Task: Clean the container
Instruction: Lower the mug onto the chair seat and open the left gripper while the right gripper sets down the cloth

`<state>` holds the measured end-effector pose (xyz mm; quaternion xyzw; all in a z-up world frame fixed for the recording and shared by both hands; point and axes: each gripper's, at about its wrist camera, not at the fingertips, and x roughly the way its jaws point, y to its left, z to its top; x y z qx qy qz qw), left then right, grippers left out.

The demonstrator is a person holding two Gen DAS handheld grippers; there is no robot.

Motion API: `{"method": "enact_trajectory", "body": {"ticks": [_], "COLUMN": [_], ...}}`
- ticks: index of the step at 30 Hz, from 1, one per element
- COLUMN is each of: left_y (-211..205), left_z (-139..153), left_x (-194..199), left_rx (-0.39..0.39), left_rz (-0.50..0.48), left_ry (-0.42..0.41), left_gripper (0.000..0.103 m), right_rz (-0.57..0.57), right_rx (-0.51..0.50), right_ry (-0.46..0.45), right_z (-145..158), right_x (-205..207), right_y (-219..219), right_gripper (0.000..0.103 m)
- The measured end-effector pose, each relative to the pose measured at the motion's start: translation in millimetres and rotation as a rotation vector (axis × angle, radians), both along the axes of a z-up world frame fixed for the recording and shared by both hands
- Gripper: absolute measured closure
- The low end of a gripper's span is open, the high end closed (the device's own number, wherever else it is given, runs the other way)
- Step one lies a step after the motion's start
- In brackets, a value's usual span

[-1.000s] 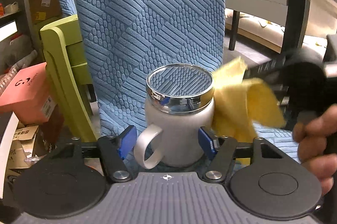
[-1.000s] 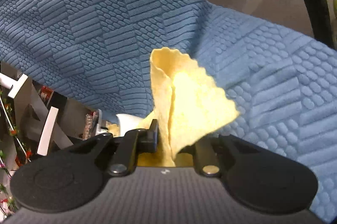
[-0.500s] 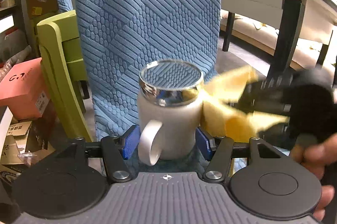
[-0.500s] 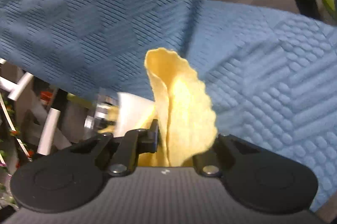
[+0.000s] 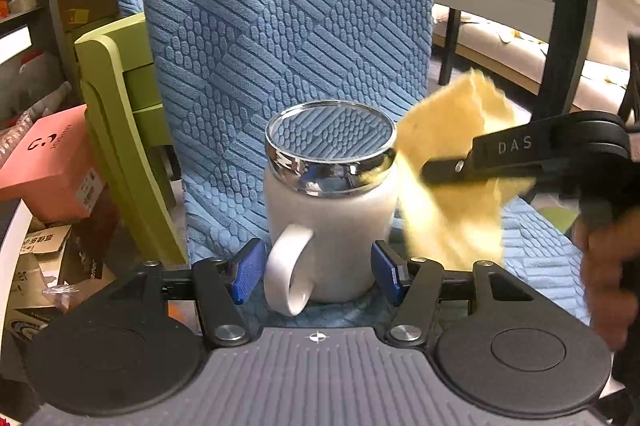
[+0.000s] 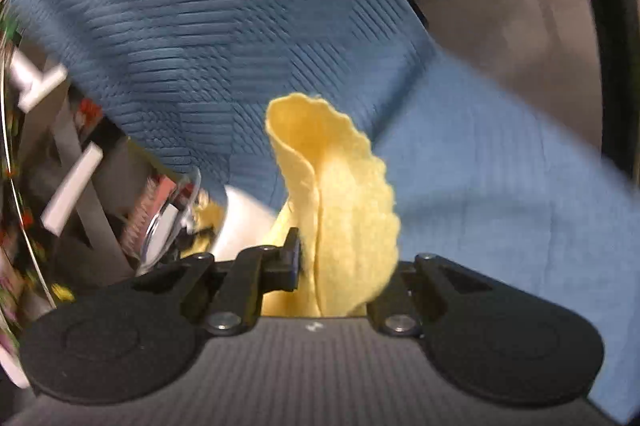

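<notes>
the white mug [image 5: 328,230] stands upright on the blue textured seat of a chair [image 5: 536,246], close against the foot of the chair's backrest. its body is matte white and rounded, with a thick white loop handle turned toward the left wrist camera. a shiny chrome band circles its top, and the flat lid mirrors the backrest's woven pattern.

the left gripper [image 5: 320,272] has its blue pads [image 5: 246,270] on either side of the mug's base, clamped on it.

the right gripper [image 6: 332,262] is pinched shut on a yellow cloth [image 6: 340,209], which stands up in a folded curl between its fingers. in the left wrist view the cloth [image 5: 452,185] is pressed against the mug's right side just below the chrome band, blurred at its lower edge. the person's hand [image 5: 608,266] shows at the right edge.

a green chair [image 5: 120,129] and a pink box [image 5: 48,165] sit left of the blue chair.
</notes>
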<state>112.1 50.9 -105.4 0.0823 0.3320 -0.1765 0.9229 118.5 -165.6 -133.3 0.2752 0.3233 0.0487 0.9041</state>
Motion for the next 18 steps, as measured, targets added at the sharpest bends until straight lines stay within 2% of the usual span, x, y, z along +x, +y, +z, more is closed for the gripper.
{"method": "enact_trajectory", "body": {"ticks": [3,4,5,6,8,11,15,18], "left_y": [-2,-4,-6,-9,-11,-11,-16,-17], "left_z": [-1,-1,-1,-1,0,-2,-7,-6], "left_x": [2,3,2,2,3,9,13,13], "left_rx": [0.005,0.010,0.020,0.031,0.042,0.055,0.079,0.077], "left_rz": [0.017,0.021,0.027,0.038,0.073,0.128,0.144,0.153], "left_ry": [-0.001,-0.005,-0.011,-0.020,-0.027,-0.015,0.002,0.003], "left_gripper": [0.048,0.049,0.055,0.064,0.069,0.069,0.069,0.069], "right_rz": [0.107,0.136,0.161,0.175,0.184,0.202,0.242,0.255], "right_rx": [-0.249,-0.300,-0.327,-0.347,-0.364,-0.371,-0.387,-0.401], "right_ry": [-0.018,-0.013,-0.002,0.015,0.036,0.057,0.075,0.065], "right_z": [11,10,7,3,-5,-19,-33,-32], "right_x": [15,21,27,33,40,50,52,52], "right_y": [0,-2,-4,-8,-15,-17,-11,-8], "right_gripper": [0.087,0.087,0.086,0.086,0.086,0.086,0.084,0.083]}}
